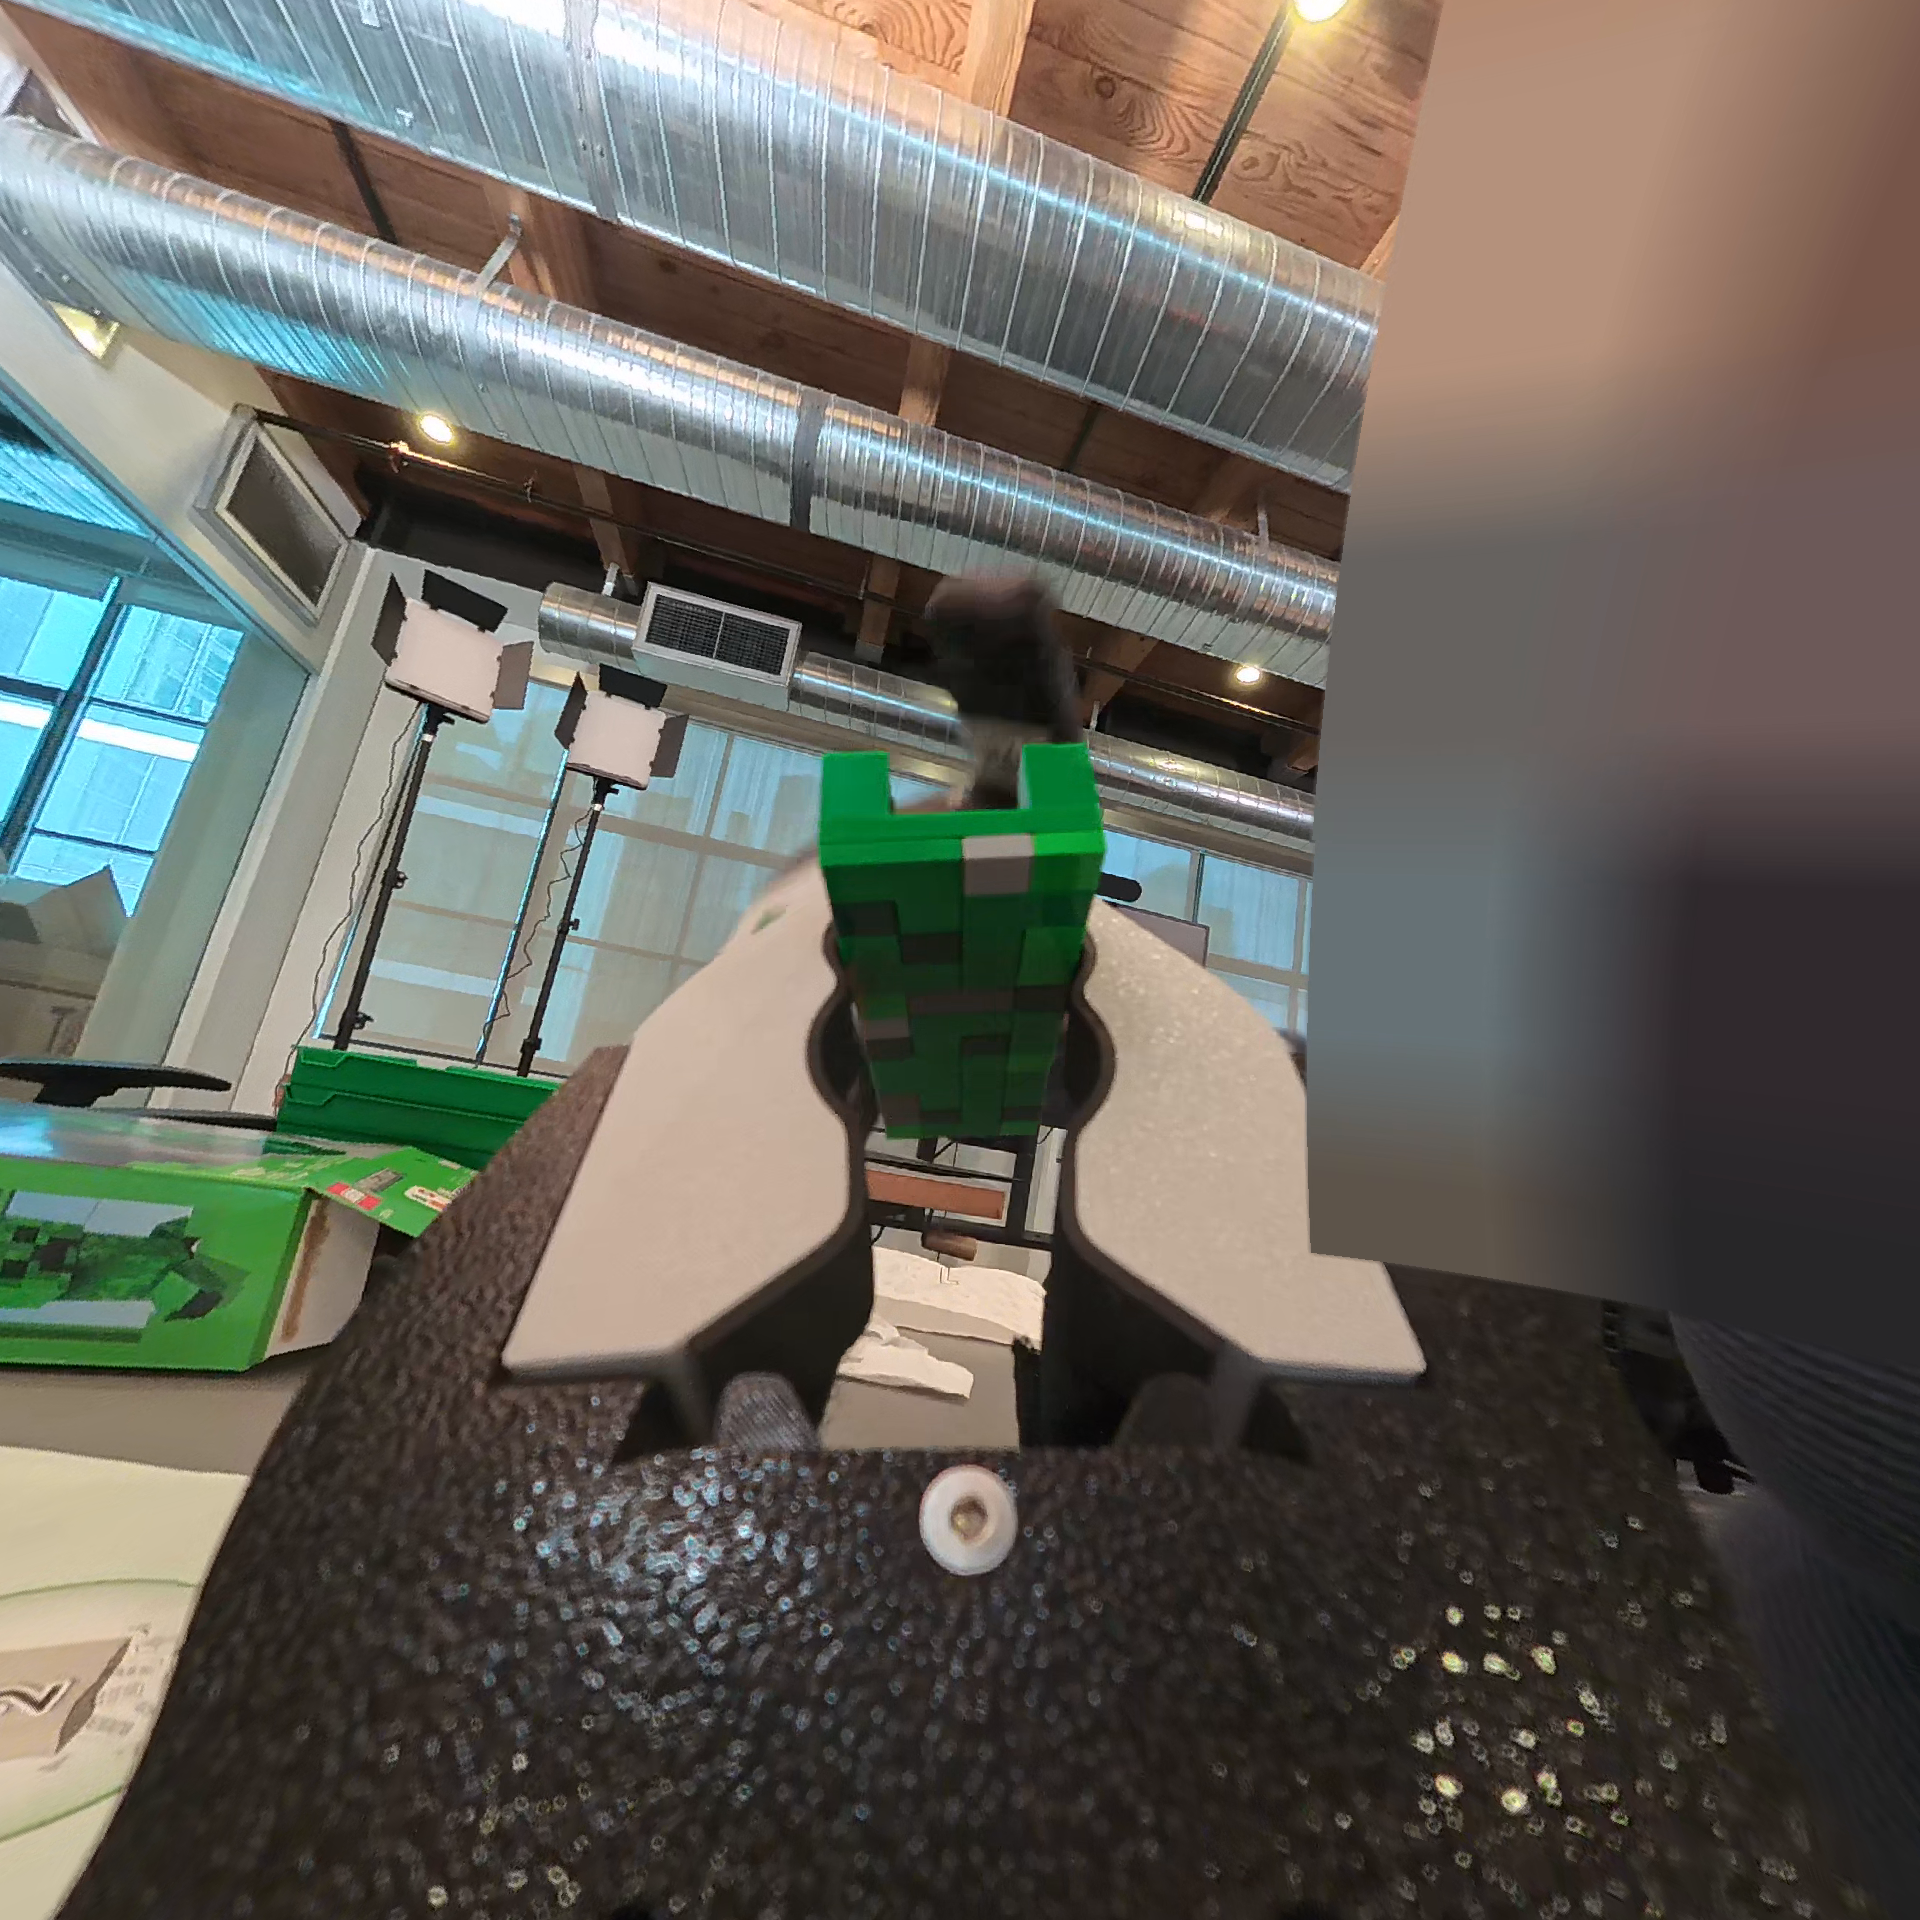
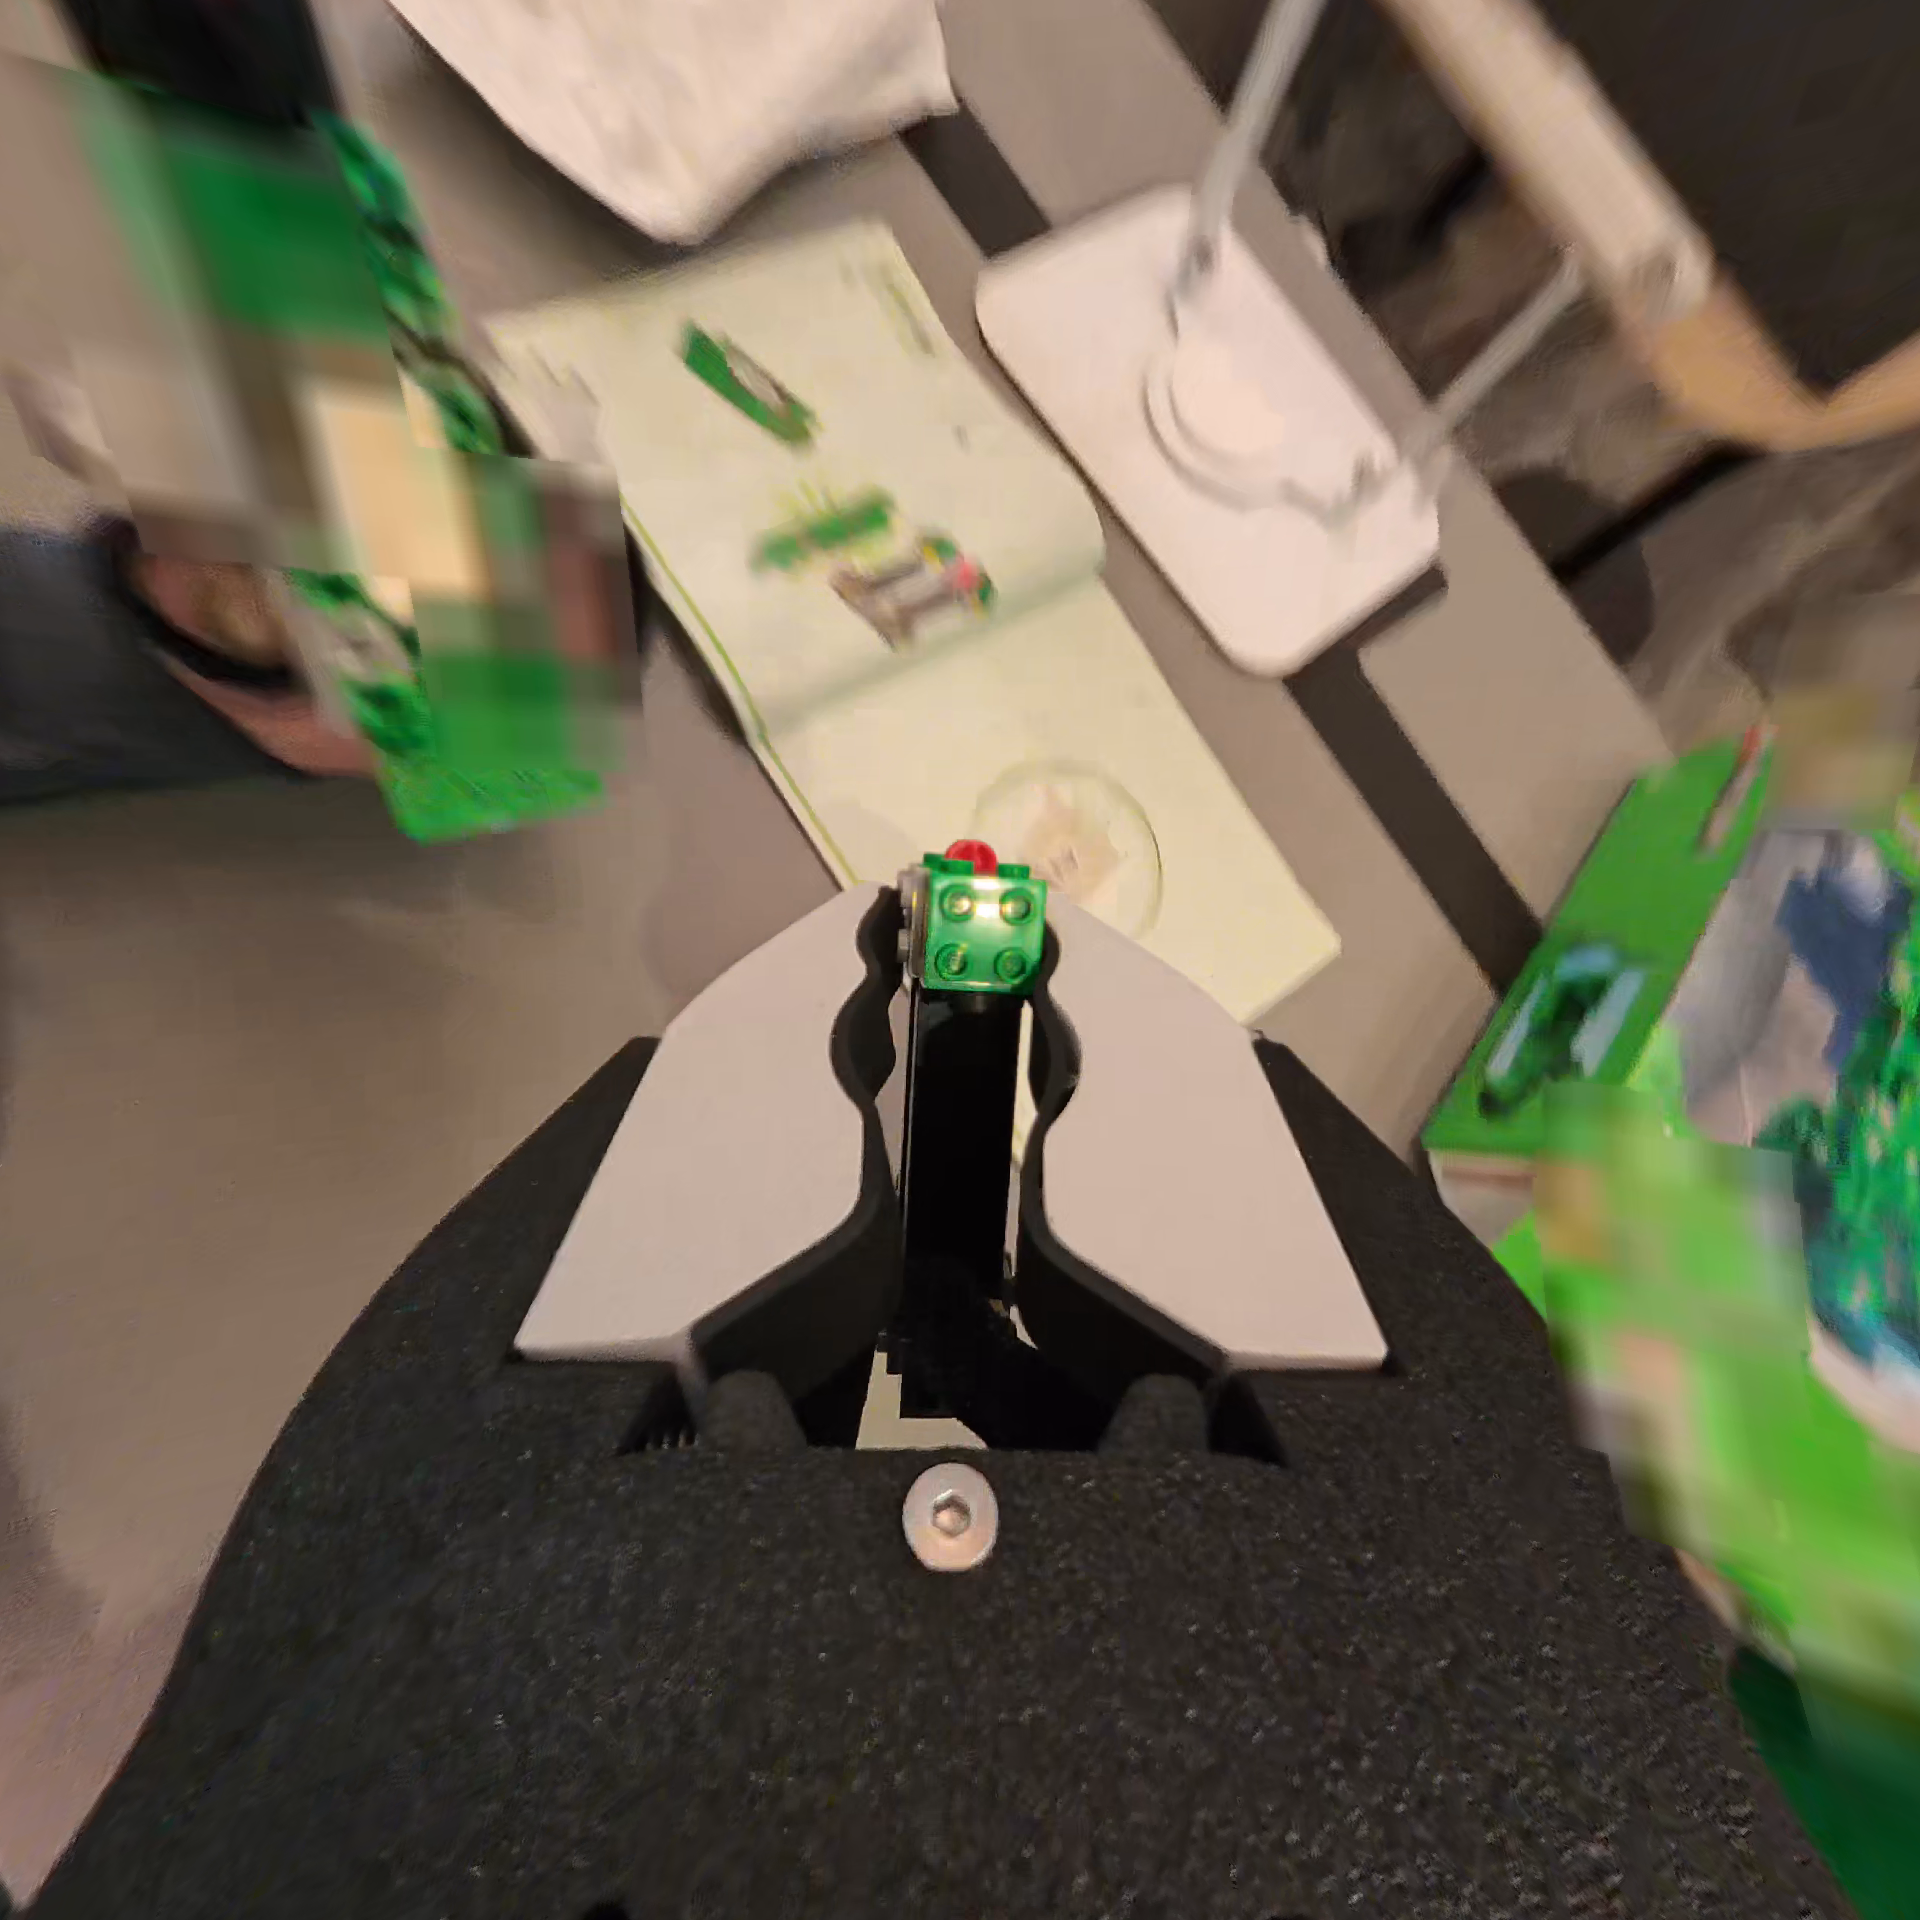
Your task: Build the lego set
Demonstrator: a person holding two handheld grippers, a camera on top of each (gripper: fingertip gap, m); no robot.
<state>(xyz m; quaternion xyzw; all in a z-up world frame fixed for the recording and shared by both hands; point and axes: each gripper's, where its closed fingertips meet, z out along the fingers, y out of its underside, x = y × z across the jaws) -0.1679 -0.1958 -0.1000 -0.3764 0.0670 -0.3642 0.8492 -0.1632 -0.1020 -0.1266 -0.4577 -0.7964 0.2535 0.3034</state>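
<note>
I am pinching the light, rigid green-and-grey pixel-patterned brick column (image 1: 971,977) low in my left hand-held gripper (image 1: 966,997), while my right hand-held gripper (image 2: 971,935) is clamping the small green studded block assembly (image 2: 982,925), judging press-fit joints fragile.

Left wrist view tilts ceilingward; right wrist view looks tableward.

Silver ducts (image 1: 727,416) under wooden ceiling (image 1: 1195,135), tall windows (image 1: 727,883), two panel lights (image 1: 457,655) on stands.

Two studio lights (image 1: 540,686) stand below silver ducts (image 1: 727,416).
</note>
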